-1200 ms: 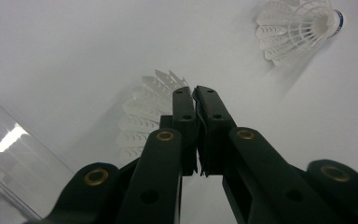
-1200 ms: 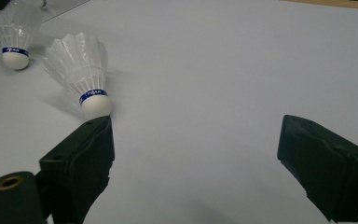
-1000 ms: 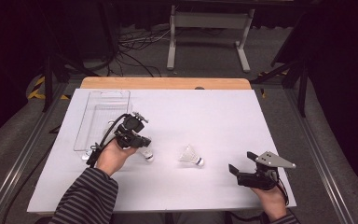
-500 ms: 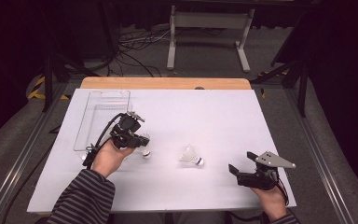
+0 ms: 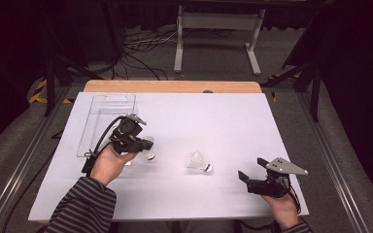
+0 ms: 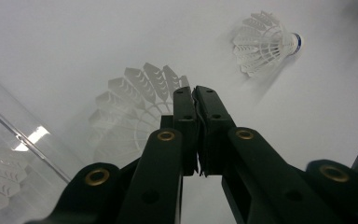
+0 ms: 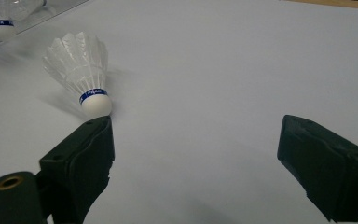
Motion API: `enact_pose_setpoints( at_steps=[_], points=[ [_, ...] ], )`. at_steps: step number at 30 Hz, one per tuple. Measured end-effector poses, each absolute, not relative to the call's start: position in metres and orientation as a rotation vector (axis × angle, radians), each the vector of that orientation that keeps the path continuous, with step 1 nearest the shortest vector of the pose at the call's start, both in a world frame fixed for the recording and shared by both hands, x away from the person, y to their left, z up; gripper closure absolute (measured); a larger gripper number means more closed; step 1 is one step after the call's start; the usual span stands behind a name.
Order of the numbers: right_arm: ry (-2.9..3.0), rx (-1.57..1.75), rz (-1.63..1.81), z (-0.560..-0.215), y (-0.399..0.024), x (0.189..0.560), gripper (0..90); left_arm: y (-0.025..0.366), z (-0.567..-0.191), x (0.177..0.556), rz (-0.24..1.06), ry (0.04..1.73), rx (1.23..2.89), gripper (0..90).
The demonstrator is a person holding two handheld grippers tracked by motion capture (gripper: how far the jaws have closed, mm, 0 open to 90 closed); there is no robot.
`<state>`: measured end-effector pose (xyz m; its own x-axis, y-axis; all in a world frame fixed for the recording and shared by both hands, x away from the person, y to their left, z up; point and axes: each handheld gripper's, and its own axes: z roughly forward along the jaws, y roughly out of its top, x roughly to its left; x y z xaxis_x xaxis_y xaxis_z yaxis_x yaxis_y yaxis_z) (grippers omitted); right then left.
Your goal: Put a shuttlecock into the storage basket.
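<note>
Two claws work over a desk [image 5: 233, 126] covered with a smooth white sheet, its wooden edge showing at the far side. In the high view, the left claw [image 5: 143, 144] is held above the sheet beside a clear plastic tray [image 5: 90, 127], with a white feathered shuttlecock [image 5: 148, 148] at its tip. A second shuttlecock [image 5: 198, 161] lies on its side near the middle, well apart from the right claw [image 5: 245, 177], which rests near the front edge under a grey three-cornered plate.

In the left claw view, the matte black jaws of the left claw [image 6: 196, 100] are pressed together on the fanned feather skirt of the held shuttlecock [image 6: 130, 109]. The lying shuttlecock [image 6: 263, 44] shows its rounded cork and blue band farther off.

In the right claw view, the right claw [image 7: 196, 135] has its jaws spread wide apart, gripping nothing. The lying shuttlecock [image 7: 81, 70] sits just beyond its left jaw, cork toward the camera.
</note>
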<state>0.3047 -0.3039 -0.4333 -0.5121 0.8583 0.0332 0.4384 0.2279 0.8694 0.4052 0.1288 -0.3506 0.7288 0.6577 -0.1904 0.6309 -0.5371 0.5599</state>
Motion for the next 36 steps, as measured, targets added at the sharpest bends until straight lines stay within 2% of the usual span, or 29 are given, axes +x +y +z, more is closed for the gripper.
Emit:
enact_pose_setpoints(
  at_steps=[36],
  points=[
    [2.050,1.190,1.219,-0.433,-0.304,0.305,11.3,0.145,-0.323,0.399,0.117,0.958,2.263,88.0]
  ],
)
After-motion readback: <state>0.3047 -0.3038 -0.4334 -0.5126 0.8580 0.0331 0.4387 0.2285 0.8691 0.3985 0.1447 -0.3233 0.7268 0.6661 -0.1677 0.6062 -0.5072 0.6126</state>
